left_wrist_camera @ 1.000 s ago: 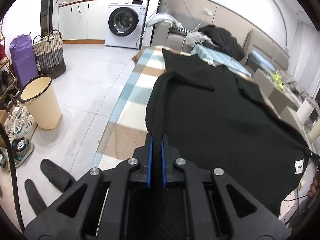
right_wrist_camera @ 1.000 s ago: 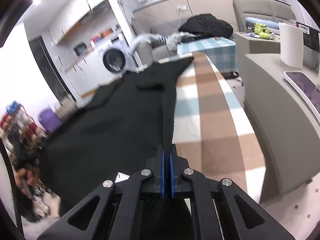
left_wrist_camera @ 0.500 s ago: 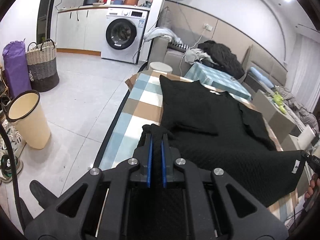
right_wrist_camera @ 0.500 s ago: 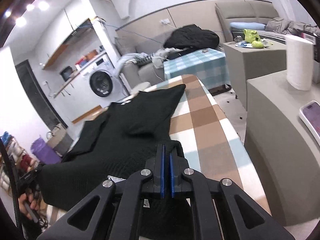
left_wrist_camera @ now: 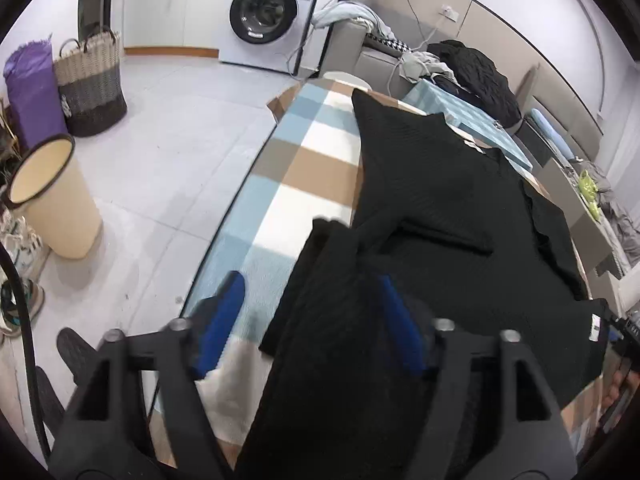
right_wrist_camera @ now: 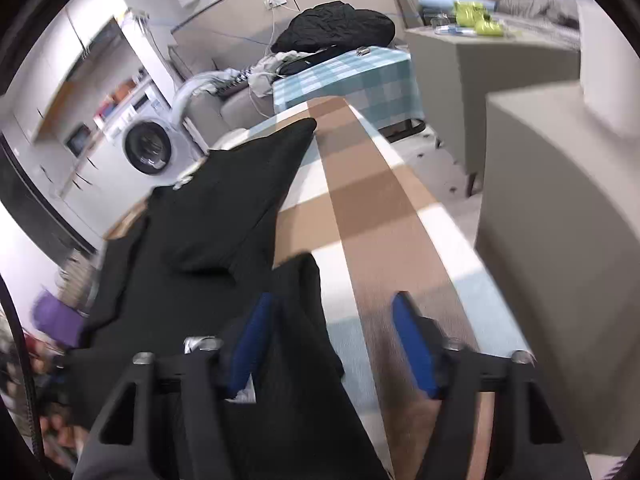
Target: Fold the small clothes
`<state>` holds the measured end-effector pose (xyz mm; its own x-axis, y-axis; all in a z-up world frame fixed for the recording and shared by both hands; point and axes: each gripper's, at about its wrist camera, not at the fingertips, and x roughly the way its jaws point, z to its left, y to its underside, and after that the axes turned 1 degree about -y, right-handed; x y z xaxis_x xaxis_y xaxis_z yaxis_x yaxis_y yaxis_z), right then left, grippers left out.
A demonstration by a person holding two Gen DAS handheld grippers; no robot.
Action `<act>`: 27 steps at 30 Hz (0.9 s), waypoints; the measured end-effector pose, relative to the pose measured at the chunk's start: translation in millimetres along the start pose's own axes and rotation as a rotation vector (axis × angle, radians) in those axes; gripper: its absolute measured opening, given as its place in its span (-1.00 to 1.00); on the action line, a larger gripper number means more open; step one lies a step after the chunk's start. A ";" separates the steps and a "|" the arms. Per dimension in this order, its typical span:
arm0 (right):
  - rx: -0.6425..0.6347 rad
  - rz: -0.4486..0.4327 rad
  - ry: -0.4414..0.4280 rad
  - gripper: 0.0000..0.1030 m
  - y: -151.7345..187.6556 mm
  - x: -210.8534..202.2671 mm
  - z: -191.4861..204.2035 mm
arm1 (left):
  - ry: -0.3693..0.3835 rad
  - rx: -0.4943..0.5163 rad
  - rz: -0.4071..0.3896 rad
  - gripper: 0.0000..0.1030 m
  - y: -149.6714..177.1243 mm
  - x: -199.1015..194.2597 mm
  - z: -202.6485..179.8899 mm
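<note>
Opening fingers: left gripper [left_wrist_camera: 310, 320], right gripper [right_wrist_camera: 334, 340], both released.
Top [left_wrist_camera: 440, 208]: black, between fingers, on checked bench [left_wrist_camera: 304, 168].

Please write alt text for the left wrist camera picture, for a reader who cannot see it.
The left gripper is opening its blue-padded fingers over a black knitted garment, whose near edge lies loose between them, on a checked blue, brown and white cloth. Behind stand a washing machine, a woven basket and a cream bin on the pale floor.
</note>
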<state>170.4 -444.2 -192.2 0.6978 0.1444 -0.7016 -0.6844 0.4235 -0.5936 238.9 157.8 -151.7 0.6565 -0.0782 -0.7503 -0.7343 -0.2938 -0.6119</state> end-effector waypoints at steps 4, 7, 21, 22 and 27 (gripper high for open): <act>-0.026 0.074 -0.083 0.24 11.9 12.7 -2.7 | 0.012 0.031 0.053 0.29 -0.7 26.3 -7.6; -0.083 0.080 -0.104 -0.08 16.6 21.6 9.5 | 0.031 0.030 0.053 -0.02 2.0 35.7 -12.7; -0.189 0.110 -0.069 -0.72 37.0 15.0 27.7 | 0.046 0.124 0.046 -0.76 39.4 12.3 -26.8; -0.188 0.114 -0.071 -0.72 42.1 9.5 25.7 | 0.046 0.124 0.045 -0.76 46.0 5.1 -24.1; -0.169 0.130 -0.078 -0.72 72.7 -20.8 16.2 | 0.047 0.113 0.049 -0.76 81.1 -30.2 -9.8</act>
<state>109.6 -402.0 -214.4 0.6116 0.2597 -0.7474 -0.7904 0.2423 -0.5626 161.3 127.0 -176.2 0.6247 -0.1350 -0.7691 -0.7788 -0.1797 -0.6010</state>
